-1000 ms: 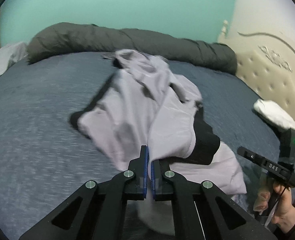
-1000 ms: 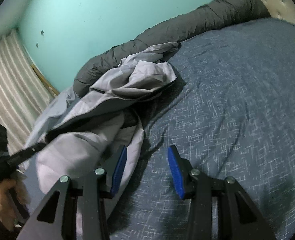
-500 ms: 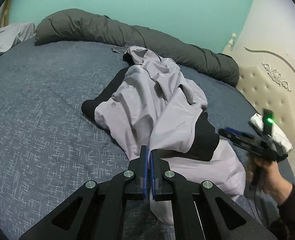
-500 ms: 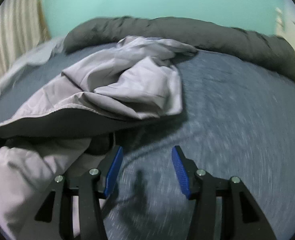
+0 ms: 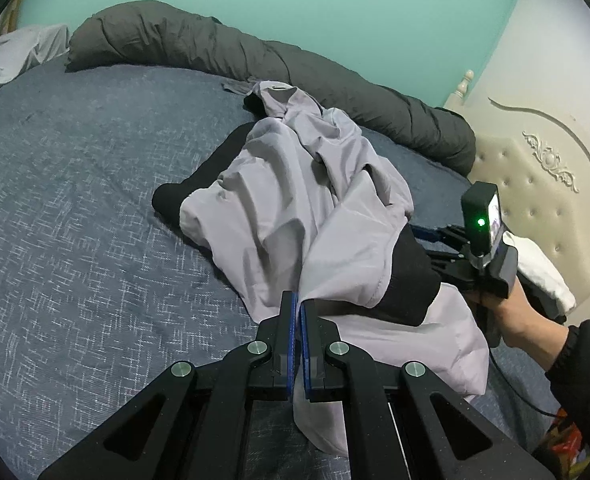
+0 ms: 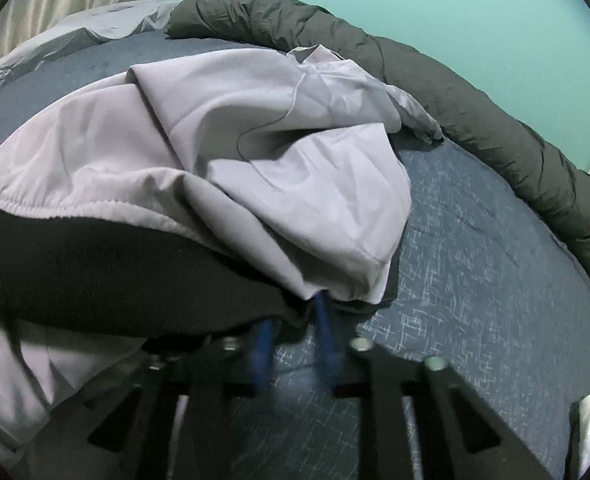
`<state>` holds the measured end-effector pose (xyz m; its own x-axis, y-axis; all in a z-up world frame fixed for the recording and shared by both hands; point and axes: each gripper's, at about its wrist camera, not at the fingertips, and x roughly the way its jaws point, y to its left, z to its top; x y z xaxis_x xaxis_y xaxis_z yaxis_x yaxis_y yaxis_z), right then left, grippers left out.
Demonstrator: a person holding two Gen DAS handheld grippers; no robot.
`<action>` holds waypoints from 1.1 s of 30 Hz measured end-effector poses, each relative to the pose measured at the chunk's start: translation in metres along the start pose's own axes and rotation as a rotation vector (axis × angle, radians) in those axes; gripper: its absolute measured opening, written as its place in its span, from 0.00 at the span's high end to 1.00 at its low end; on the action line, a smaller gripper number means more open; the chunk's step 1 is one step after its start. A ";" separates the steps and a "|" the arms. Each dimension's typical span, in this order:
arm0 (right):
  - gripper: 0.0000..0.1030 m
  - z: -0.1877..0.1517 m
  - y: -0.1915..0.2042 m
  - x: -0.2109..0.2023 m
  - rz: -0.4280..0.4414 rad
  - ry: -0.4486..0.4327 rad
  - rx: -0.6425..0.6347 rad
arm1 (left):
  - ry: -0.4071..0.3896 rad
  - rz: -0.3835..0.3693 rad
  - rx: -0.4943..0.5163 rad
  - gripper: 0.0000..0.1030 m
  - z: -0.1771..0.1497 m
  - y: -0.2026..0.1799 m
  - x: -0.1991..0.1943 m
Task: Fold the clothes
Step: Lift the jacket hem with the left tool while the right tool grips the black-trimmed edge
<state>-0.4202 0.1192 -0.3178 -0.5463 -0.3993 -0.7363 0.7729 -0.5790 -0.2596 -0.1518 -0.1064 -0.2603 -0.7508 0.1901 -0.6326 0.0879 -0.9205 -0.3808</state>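
Garment: a pale grey jacket [image 5: 295,208] with black lining and a black ribbed hem lay crumpled mid-bed on the blue bedspread [image 5: 75,240], its collar toward the far side.
Left gripper [image 5: 297,312]: jaws pressed together on a fold of the jacket's grey fabric at the near edge; a tail of the cloth hung below between the fingers.
Right gripper [image 6: 295,320]: motion-blurred in its own view; its jaws had just been closing, the blue pads standing narrowly apart with their tips under the jacket's black hem at the right near corner. Whether the pads pressed on the cloth could not be told.
Right hand [image 5: 507,312]: seen from the left wrist view at the right of the jacket, gripping the device handle, a dark sleeve at the wrist.
Duvet [image 5: 255,64]: a dark grey roll along the far side of the bed, against the teal wall.
Headboard [image 5: 535,184]: cream, tufted, at the right.
White cloth [image 5: 543,268]: folded, near the headboard, apart from the jacket.
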 end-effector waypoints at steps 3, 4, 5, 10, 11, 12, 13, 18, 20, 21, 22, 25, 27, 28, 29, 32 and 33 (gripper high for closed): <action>0.96 0.009 0.000 -0.012 -0.012 -0.038 0.034 | 0.000 0.001 0.006 0.98 0.001 -0.001 0.001; 0.96 0.011 0.000 -0.018 -0.017 -0.055 0.050 | -0.001 0.003 0.009 0.98 0.002 -0.001 0.001; 0.96 0.015 -0.005 -0.028 -0.021 -0.077 0.075 | -0.003 0.000 0.013 0.98 0.002 -0.002 0.000; 0.97 0.034 -0.020 -0.078 -0.041 -0.162 0.139 | -0.030 -0.009 0.038 0.99 0.007 -0.011 -0.014; 0.97 0.039 -0.022 -0.093 -0.041 -0.183 0.149 | -0.038 -0.010 0.044 0.99 0.008 -0.014 -0.018; 0.97 0.043 -0.023 -0.107 -0.039 -0.203 0.160 | -0.047 -0.010 0.050 0.99 0.010 -0.017 -0.023; 0.97 0.049 -0.026 -0.123 -0.037 -0.225 0.169 | -0.057 -0.010 0.056 0.99 0.012 -0.021 -0.028; 0.97 0.079 -0.036 -0.200 -0.049 -0.316 0.191 | -0.124 -0.009 0.073 0.99 0.028 -0.041 -0.068; 0.98 0.090 -0.040 -0.230 -0.061 -0.346 0.193 | -0.151 -0.009 0.092 0.99 0.041 -0.052 -0.087; 0.98 0.097 -0.041 -0.249 -0.063 -0.365 0.197 | -0.166 -0.009 0.103 0.99 0.050 -0.058 -0.100; 0.98 0.103 -0.042 -0.265 -0.066 -0.384 0.200 | -0.180 -0.008 0.114 0.99 0.059 -0.064 -0.112; 0.98 0.117 -0.044 -0.308 -0.086 -0.435 0.203 | -0.219 -0.002 0.144 0.99 0.085 -0.079 -0.147; 0.98 0.126 -0.043 -0.343 -0.099 -0.473 0.198 | -0.248 0.005 0.170 0.99 0.103 -0.090 -0.173; 0.98 0.130 -0.044 -0.357 -0.105 -0.489 0.196 | -0.262 0.011 0.185 0.99 0.112 -0.095 -0.186; 0.98 0.134 -0.045 -0.372 -0.112 -0.502 0.198 | -0.274 0.016 0.198 0.99 0.121 -0.100 -0.199; 0.98 0.145 -0.050 -0.412 -0.125 -0.534 0.221 | -0.310 0.025 0.233 0.99 0.149 -0.116 -0.238; 0.98 0.147 -0.051 -0.423 -0.128 -0.538 0.229 | -0.319 0.026 0.241 0.99 0.157 -0.121 -0.249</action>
<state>-0.2759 0.2130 0.0982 -0.7634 -0.5858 -0.2722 0.6338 -0.7607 -0.1402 -0.0781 -0.0958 0.0489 -0.9191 0.0846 -0.3848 -0.0176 -0.9845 -0.1745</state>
